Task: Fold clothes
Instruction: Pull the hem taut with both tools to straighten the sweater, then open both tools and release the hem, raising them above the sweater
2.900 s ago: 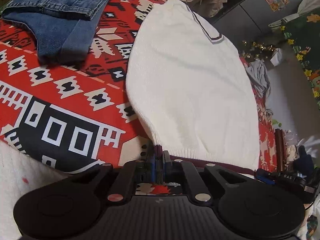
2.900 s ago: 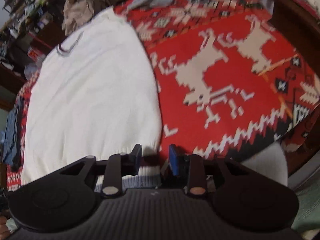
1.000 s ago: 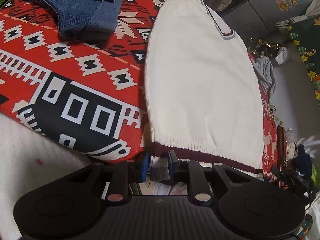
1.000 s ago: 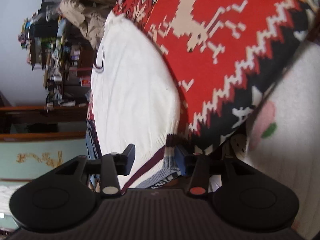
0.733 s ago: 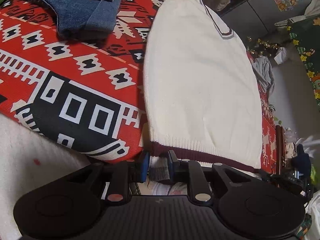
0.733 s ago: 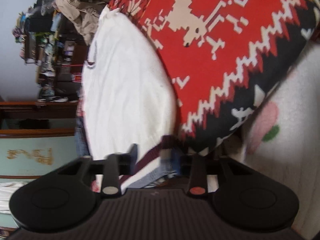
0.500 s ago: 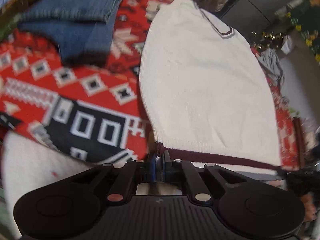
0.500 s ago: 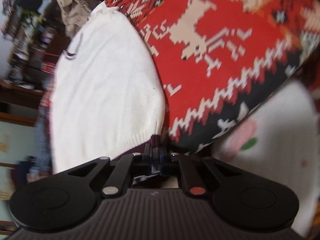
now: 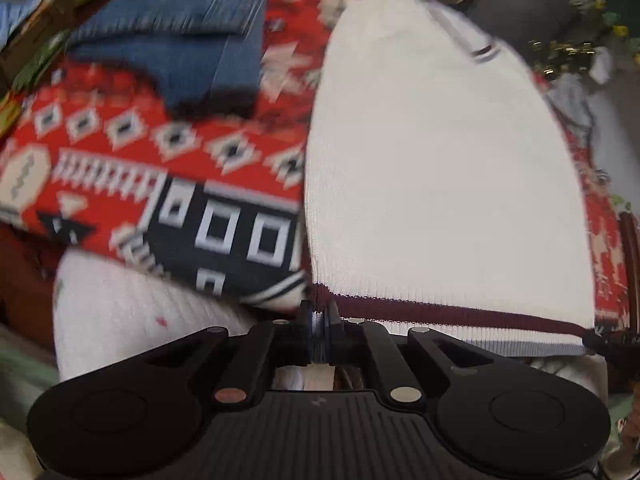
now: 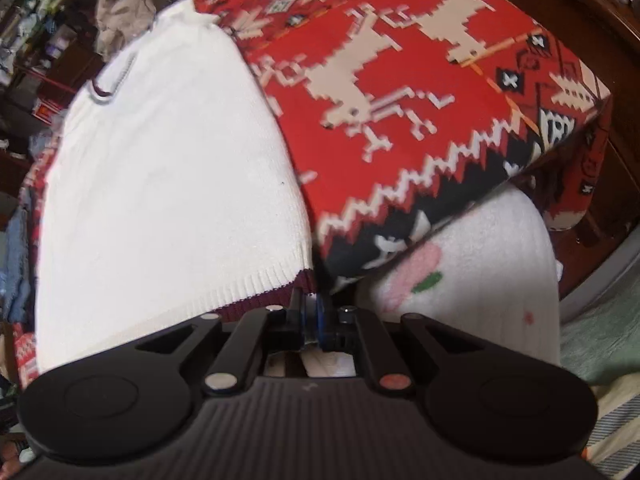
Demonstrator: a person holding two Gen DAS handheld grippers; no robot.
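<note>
A white knit sweater (image 9: 440,184) with a maroon hem band lies lengthwise on the red patterned blanket (image 9: 132,152), its striped V-neck at the far end. My left gripper (image 9: 319,316) is shut on the hem's left corner, ribbed fabric pinched between its pads. In the right wrist view the same sweater (image 10: 168,184) stretches away from me, and my right gripper (image 10: 311,312) is shut on the hem's right corner at the maroon band. Both corners are held at the near edge of the bed.
Folded blue jeans (image 9: 200,32) lie on the blanket left of the sweater. A white fleece cover (image 10: 480,272) hangs under the blanket at the near edge. A beige heap of clothes (image 10: 120,4) sits past the collar. Cluttered shelves (image 10: 28,40) stand behind, and a wooden bed frame (image 10: 576,24) on the right.
Both grippers closed on the sweater's hem corners, the left first a little open, the right wide open. The right one rolled upright and rose slightly; the hem now lifts off the edge.
</note>
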